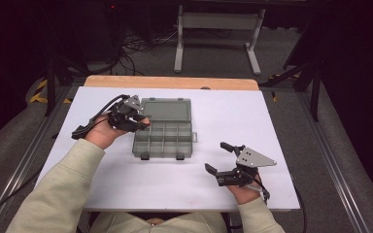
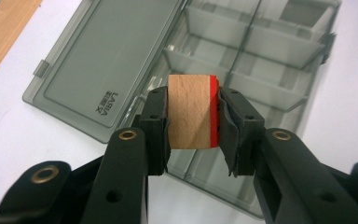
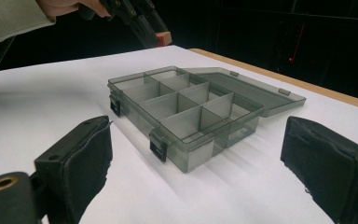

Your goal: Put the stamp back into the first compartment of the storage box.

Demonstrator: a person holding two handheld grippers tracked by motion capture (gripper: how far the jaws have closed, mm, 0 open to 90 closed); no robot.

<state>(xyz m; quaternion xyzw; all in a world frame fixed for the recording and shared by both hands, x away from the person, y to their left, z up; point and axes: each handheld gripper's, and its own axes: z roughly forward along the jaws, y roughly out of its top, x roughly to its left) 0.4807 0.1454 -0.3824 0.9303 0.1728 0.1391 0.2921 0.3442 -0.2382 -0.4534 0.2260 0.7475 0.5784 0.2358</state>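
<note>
the left gripper (image 2: 191,116) is clenched on a small round wooden block with one red face (image 2: 193,112), its jaws pressing on the flat sides of the block. it holds the block in the air above the smoky grey transparent plastic organiser box (image 1: 164,138), over the left part of the divided tray near the hinge where the lid (image 2: 107,60) lies folded back flat on the white surface (image 1: 233,121). in the right gripper view the block (image 3: 164,38) shows above the far side of the box. the right gripper (image 1: 218,158) sits well apart from the box, near the front right of the surface, its jaws released and wide apart with nothing between them, facing the latched front of the box.
</note>
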